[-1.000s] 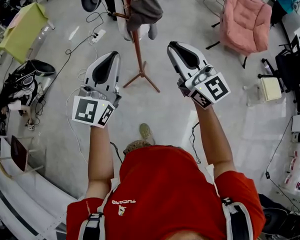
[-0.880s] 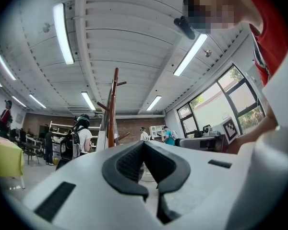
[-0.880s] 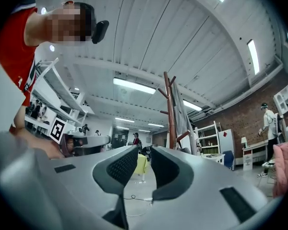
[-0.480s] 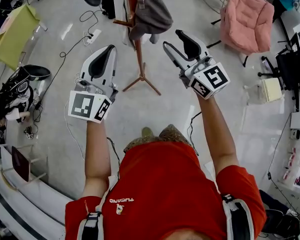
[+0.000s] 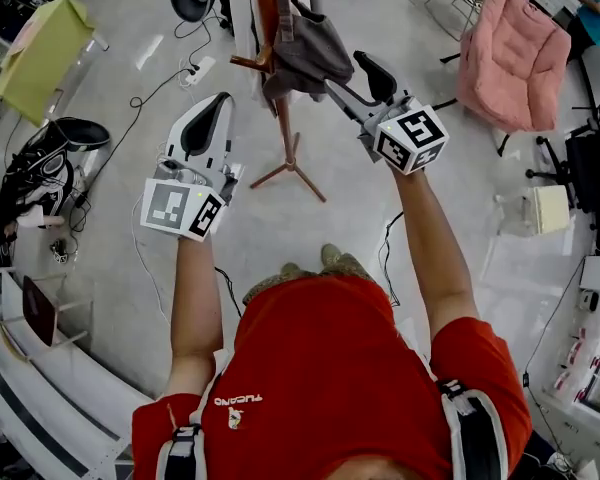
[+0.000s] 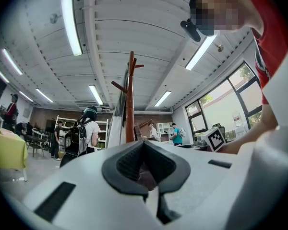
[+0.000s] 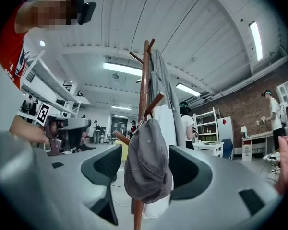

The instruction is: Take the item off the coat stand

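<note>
Coat stand (image 5: 281, 118): wooden pole on spread feet, far centre of the floor, upright, with pegs angling off near the top.
Cap (image 7: 148, 162): grey, hung on a peg on the stand's right side. The crown sags down along the pole.
Right gripper (image 5: 357, 80): raised at the cap from the right, jaws opening and already wide apart. In the right gripper view the cap hangs in the gap with a sliver of space on each side, and neither pad presses on it.
Left gripper (image 5: 212, 118): held up left of the pole and apart from it. Jaws are together with nothing between them.
White garment (image 5: 242, 8): hangs on the stand's left side, beside the cap.
Pink chair (image 5: 510, 53): far right, well apart from the stand.
Yellow-green table (image 5: 40, 53): far left.
</note>
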